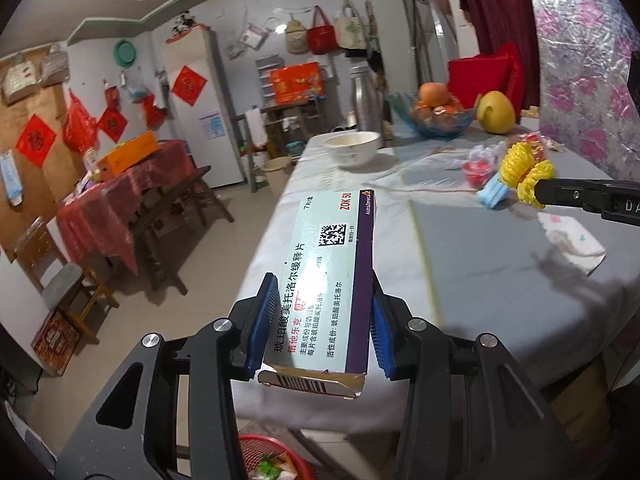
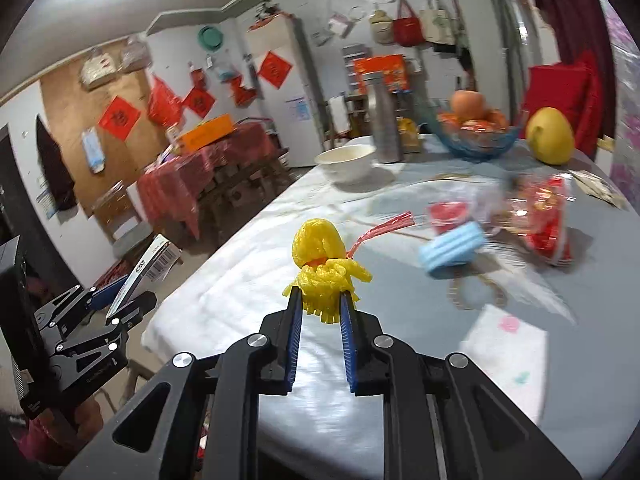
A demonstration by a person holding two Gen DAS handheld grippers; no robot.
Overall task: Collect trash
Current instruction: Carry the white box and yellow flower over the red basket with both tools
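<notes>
left gripper [image 1: 324,312] clamps the medicine box [image 1: 332,272], right gripper [image 2: 320,308] pinches the yellow foam net [image 2: 324,264] (red basket [image 1: 256,446] waits below); wrappers [image 2: 540,216] remain.

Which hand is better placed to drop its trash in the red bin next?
Left. Its tongs hold the box at the table edge, with the red bin right below. The right tongs hold the yellow net over the table.

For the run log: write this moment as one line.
left claw: shut on medicine box | right claw: shut on yellow foam net | red basket: below left claw
</notes>
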